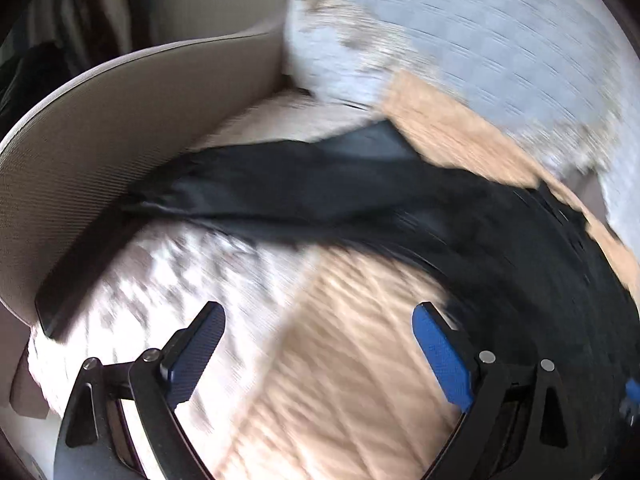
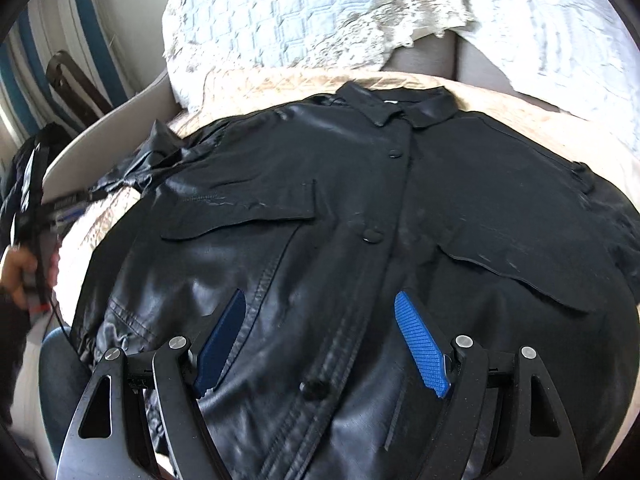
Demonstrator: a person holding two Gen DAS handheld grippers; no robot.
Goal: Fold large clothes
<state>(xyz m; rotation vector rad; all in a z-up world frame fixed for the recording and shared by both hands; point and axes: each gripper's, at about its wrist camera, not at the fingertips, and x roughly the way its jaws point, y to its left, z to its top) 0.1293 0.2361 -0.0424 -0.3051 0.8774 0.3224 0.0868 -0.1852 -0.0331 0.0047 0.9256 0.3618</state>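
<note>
A black button-front shirt (image 2: 360, 216) with a collar and two chest flap pockets lies spread face up on a beige quilted cover (image 2: 280, 80). My right gripper (image 2: 320, 312) is open and empty, just above the shirt's lower front by the button placket. My left gripper (image 1: 318, 320) is open and empty over the beige cover (image 1: 340, 360); that view is motion-blurred. The shirt's sleeve (image 1: 320, 184) stretches across ahead of the left gripper, towards the sofa arm. In the right wrist view the left gripper (image 2: 60, 204) sits near the sleeve's end (image 2: 132, 168).
Pale blue-white textured pillows (image 2: 300, 12) lie behind the shirt's collar and also show in the left wrist view (image 1: 480, 32). A grey curved sofa arm (image 1: 120, 120) rises at the left. A striped blue and white surface (image 2: 52, 60) stands far left.
</note>
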